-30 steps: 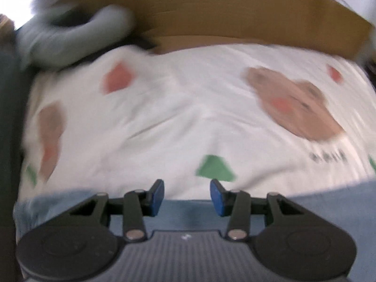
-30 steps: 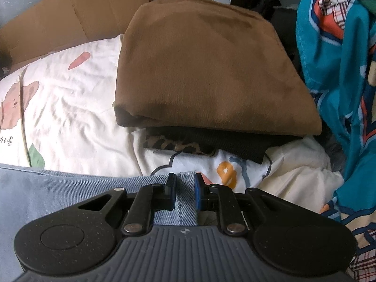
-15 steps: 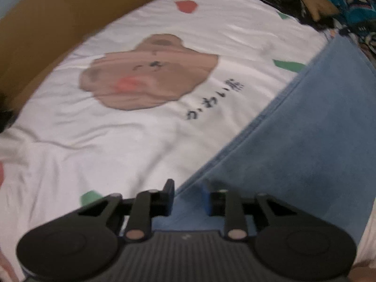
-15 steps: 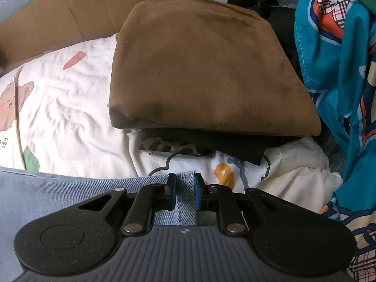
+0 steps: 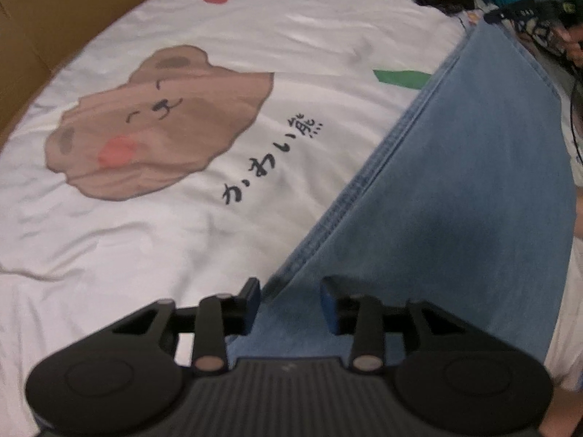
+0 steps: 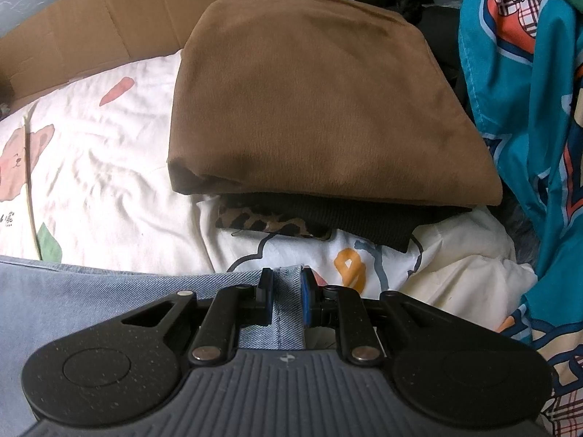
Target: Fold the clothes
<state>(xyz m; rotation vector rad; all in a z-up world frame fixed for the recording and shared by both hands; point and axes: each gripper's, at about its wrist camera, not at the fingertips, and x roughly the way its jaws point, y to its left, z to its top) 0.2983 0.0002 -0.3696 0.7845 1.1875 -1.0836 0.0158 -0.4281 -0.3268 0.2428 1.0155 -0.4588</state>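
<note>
Light blue jeans lie flat on a white sheet and run from the lower middle to the upper right of the left wrist view. My left gripper points steeply down over their seamed edge. Its jaws are opening, the denim edge lies between them, and the pads do not press on it. In the right wrist view the jeans fill the lower left. My right gripper is shut on a hemmed corner of the denim.
A white sheet with a bear print covers the surface. A folded brown garment rests on a black and leopard one just beyond the right gripper. Cardboard stands behind, and teal patterned cloth is heaped at the right.
My left gripper swept across the sheet, rolled, and came down over the jeans' seam; its jaws narrowed, then widened a little. The right gripper kept still on the denim corner.
</note>
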